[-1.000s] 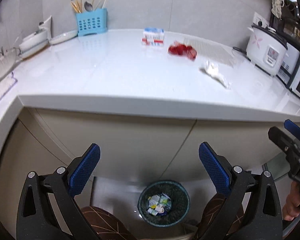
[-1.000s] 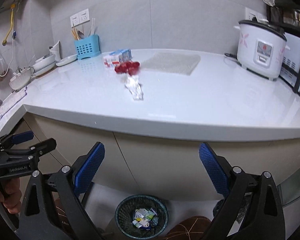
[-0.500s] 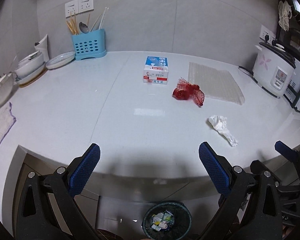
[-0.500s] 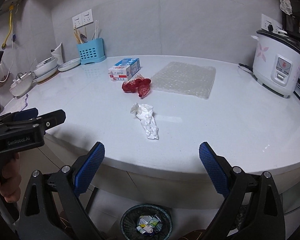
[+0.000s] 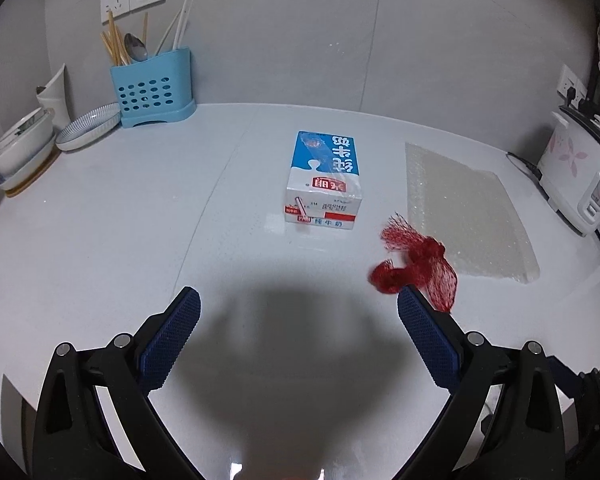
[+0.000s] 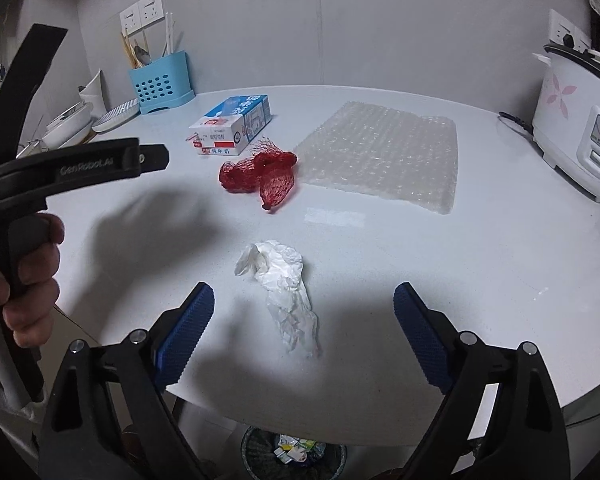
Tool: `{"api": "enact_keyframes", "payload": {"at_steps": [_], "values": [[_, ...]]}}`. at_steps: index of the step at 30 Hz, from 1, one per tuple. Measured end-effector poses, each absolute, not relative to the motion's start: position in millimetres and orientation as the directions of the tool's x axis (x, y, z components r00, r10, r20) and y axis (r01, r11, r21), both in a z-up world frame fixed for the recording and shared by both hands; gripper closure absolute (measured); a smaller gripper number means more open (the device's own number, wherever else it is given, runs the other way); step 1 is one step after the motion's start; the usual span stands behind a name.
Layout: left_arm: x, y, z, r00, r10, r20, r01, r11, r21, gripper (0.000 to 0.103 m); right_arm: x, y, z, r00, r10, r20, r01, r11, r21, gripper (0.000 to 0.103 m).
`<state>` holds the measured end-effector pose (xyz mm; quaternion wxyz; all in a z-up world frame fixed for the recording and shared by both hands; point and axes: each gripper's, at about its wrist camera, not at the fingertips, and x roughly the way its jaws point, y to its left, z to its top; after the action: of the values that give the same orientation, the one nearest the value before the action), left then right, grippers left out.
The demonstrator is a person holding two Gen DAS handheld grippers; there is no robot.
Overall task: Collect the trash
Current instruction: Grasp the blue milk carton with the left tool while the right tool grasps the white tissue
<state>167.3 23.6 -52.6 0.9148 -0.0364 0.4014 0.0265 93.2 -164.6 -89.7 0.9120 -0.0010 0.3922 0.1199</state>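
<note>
Jaws of both grippers gape empty over the counter [image 6: 500, 240]; right gripper [image 6: 304, 304], just narrowing, frames crumpled tissue [image 6: 284, 292]; left gripper [image 5: 299, 306] nears milk carton [image 5: 324, 184]

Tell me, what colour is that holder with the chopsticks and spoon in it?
Light blue, with round holes in its front; the utensil holder shows best in the left wrist view.

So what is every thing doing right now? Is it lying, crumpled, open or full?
Left gripper: open, empty.
Right gripper: open, jaws just narrowing, empty, tissue ahead of it.
Tissue: crumpled, lying on counter.
Red net: bunched up, lying.
Milk box: lying flat.
Bubble wrap: spread flat.
Bin: trash inside.
</note>
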Motion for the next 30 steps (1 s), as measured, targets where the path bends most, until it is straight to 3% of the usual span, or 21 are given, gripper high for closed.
{"api": "enact_keyframes", "payload": {"at_steps": [15,23,30], "values": [[281.2,26.5,-71.3,0.615,0.055,-0.787,-0.103,0.995,-0.011,0.006,128.7,-153.0,-102.3,0.601,0.232,-0.765,-0.250,0.963,0.096,0.027],[302.7,15.1,-73.4,0.614,0.045,-0.788,-0.088,0.996,-0.011,0.006,131.0,-150.4,-103.8,0.597,0.232,-0.768,-0.248,0.964,0.098,0.039],[320.6,11.5,-71.1,0.593,0.063,-0.802,-0.134,0.991,-0.020,0.006,128.9,-148.4,-99.6,0.599,0.232,-0.766,-0.246,0.964,0.099,0.040]]}}
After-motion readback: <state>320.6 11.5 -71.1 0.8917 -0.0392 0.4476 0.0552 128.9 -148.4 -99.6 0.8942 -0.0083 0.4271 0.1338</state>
